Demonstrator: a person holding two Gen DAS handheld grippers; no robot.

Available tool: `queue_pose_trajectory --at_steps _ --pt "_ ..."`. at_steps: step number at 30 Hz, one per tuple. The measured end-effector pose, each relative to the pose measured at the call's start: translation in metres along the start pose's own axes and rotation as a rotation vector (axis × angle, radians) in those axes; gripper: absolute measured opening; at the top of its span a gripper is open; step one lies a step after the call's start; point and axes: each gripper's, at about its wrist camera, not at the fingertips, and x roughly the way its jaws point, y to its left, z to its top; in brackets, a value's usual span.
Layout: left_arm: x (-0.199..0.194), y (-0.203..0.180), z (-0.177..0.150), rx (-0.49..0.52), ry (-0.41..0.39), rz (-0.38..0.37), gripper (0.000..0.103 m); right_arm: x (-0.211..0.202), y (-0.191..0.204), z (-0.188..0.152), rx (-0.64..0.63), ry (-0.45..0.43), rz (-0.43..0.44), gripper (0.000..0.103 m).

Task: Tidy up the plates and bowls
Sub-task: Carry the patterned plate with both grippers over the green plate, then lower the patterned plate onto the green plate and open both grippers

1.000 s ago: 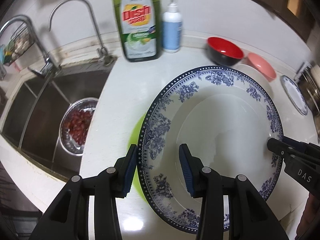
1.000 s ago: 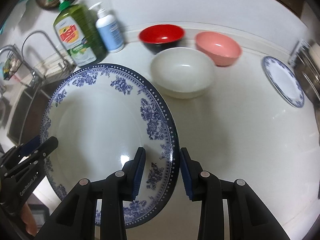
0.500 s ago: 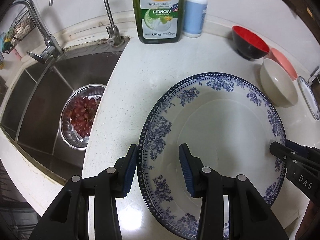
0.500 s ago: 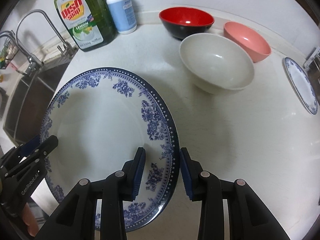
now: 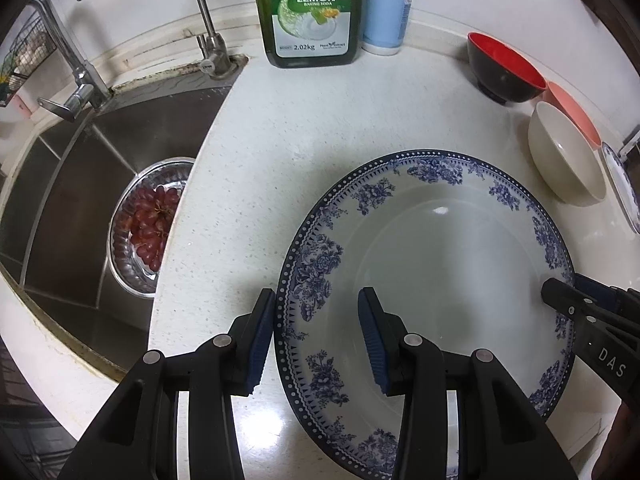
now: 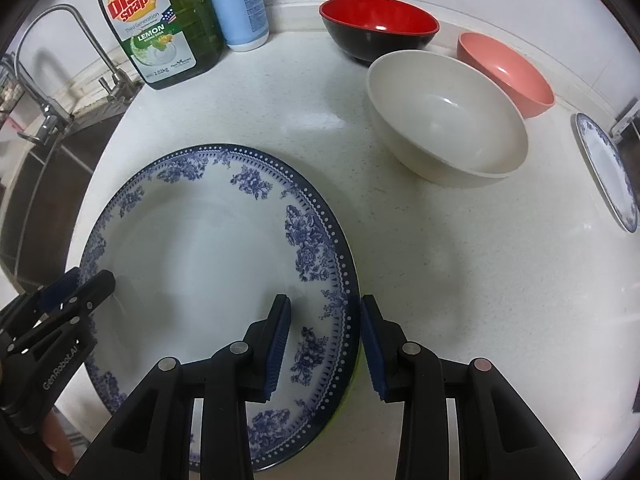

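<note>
- We see the large blue-flowered plate at the near part of the white counter, just right of the sink; nothing lies in it.
- We find the left gripper astride the plate's left rim, one pad outside and one over the well. Whether the pads press the rim we cannot tell.
- We find the right gripper astride the opposite rim in the same way, and again we cannot tell if it is clamped or loose.
- A sliver of yellow-green shows under the plate's near right edge in the right wrist view; what it is we cannot tell.
- Farther right stands a cream bowl, empty, with a pink bowl just behind it and a red-and-black bowl at the far wall, both empty too.
- At the far right edge lies a small blue-rimmed plate, empty.
- In the sink we see a metal bowl holding red grapes.
- Along the far wall stand a green dish soap bottle and a pale blue pump bottle, side by side.
</note>
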Motion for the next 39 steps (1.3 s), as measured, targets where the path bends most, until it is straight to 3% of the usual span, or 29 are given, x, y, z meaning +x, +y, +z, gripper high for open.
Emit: queue_pose_trajectory --at_steps 7,12,15,18,23,30,39 --pt "0.004 0.0 -0.001 0.001 0.015 -0.013 0.043 0.002 -0.001 -0.003 -0.015 0.005 -0.014 0.038" --pt "0.003 -0.002 -0.003 0.012 0.015 -0.012 0.057 0.012 -0.004 -0.002 -0.001 0.035 0.016 0.038" --pt "-0.003 -0.005 -0.003 0.02 -0.01 0.014 0.064 0.011 -0.007 -0.003 0.009 0.029 0.033 0.039" --pt "-0.015 -0.009 -0.003 0.032 -0.045 0.022 0.067 0.005 -0.01 -0.004 0.011 0.005 0.027 0.048" --pt "-0.037 -0.02 -0.001 0.064 -0.099 0.003 0.072 -0.014 -0.017 -0.008 0.011 -0.039 0.043 0.049" --pt "-0.066 -0.054 0.007 0.143 -0.163 -0.04 0.073 -0.046 -0.038 -0.016 0.059 -0.129 0.038 0.049" --pt "-0.095 -0.13 0.015 0.275 -0.251 -0.114 0.076 -0.083 -0.1 -0.032 0.158 -0.242 -0.025 0.049"
